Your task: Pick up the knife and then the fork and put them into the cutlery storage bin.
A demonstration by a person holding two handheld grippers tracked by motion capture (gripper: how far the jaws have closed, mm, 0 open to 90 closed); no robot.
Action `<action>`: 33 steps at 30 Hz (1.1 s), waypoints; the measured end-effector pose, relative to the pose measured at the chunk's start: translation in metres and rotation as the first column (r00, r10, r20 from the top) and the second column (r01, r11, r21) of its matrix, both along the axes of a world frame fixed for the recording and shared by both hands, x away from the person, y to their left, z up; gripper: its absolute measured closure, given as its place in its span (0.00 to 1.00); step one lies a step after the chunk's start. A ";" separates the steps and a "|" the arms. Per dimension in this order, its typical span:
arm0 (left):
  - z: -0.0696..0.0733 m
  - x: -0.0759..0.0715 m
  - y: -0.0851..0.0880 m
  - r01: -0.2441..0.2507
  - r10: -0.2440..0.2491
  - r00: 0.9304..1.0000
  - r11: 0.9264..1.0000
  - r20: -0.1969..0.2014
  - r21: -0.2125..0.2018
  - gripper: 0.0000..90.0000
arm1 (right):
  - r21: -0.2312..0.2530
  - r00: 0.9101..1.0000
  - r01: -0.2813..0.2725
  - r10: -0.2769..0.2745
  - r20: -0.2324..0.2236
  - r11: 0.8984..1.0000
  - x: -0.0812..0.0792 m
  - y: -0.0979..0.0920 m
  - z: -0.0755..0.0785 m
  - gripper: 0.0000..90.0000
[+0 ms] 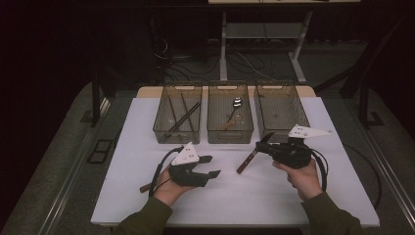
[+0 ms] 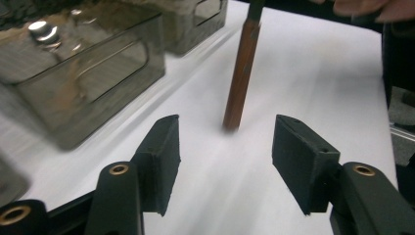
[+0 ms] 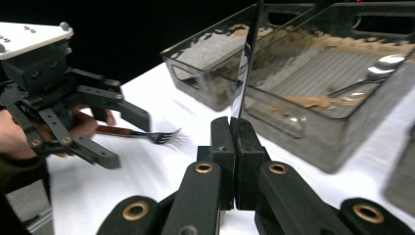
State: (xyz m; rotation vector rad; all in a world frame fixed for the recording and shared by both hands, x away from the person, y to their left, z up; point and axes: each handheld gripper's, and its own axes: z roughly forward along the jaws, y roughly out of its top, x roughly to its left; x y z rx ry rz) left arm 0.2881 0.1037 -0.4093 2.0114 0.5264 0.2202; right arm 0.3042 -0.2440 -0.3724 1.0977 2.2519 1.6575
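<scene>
My right gripper (image 1: 263, 146) is shut on the thin blade of a knife (image 1: 246, 162). Its wooden handle slopes down to the left, and the end rests on or just above the white table (image 1: 254, 200). In the right gripper view the blade (image 3: 247, 58) rises from between the closed jaws. My left gripper (image 1: 213, 165) stands open at the front left, empty, with its jaws pointing at the knife. The left gripper view has the knife handle (image 2: 241, 73) beyond the open gap (image 2: 225, 147). A wooden-handled fork (image 3: 147, 133) lies on the table behind the left gripper (image 3: 126, 139).
Three clear baskets stand in a row at the back. The left basket (image 1: 176, 134) holds dark chopsticks (image 1: 185, 115). A spoon (image 1: 236, 104) lies in the middle basket (image 1: 230, 135). The right basket (image 1: 280, 84) looks empty. The fork's handle (image 1: 145, 187) sticks out at the front left.
</scene>
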 end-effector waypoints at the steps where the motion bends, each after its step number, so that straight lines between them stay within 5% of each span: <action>1: -0.001 0.000 0.005 -0.004 0.004 1.000 1.000 -0.001 -0.005 0.45 | -0.008 1.000 0.003 -0.003 0.006 1.000 0.001 -0.003 0.001 1.00; 5: -0.005 -0.003 0.024 -0.015 0.014 1.000 0.999 -0.013 -0.029 0.38 | -0.028 1.000 0.018 -0.017 0.011 0.999 0.006 -0.014 0.009 1.00; 14: -0.018 -0.012 0.051 -0.023 0.024 1.000 1.000 -0.019 0.020 0.21 | -0.064 0.995 0.088 -0.086 0.043 0.994 0.015 -0.042 0.032 1.00; 21: -0.026 -0.012 0.063 -0.057 0.057 0.997 0.998 -0.050 0.014 0.03 | -0.080 0.989 0.140 -0.135 0.055 0.987 0.026 -0.059 0.056 1.00; 28: -0.026 -0.012 0.064 -0.081 0.081 0.995 0.997 -0.057 -0.001 0.00 | -0.108 0.976 0.203 -0.192 0.104 0.973 0.042 -0.074 0.087 1.00; 33: -0.026 -0.013 0.063 -0.075 0.076 0.996 0.997 -0.057 0.014 0.00 | -0.136 0.961 0.265 -0.250 0.114 0.955 0.061 -0.086 0.094 0.99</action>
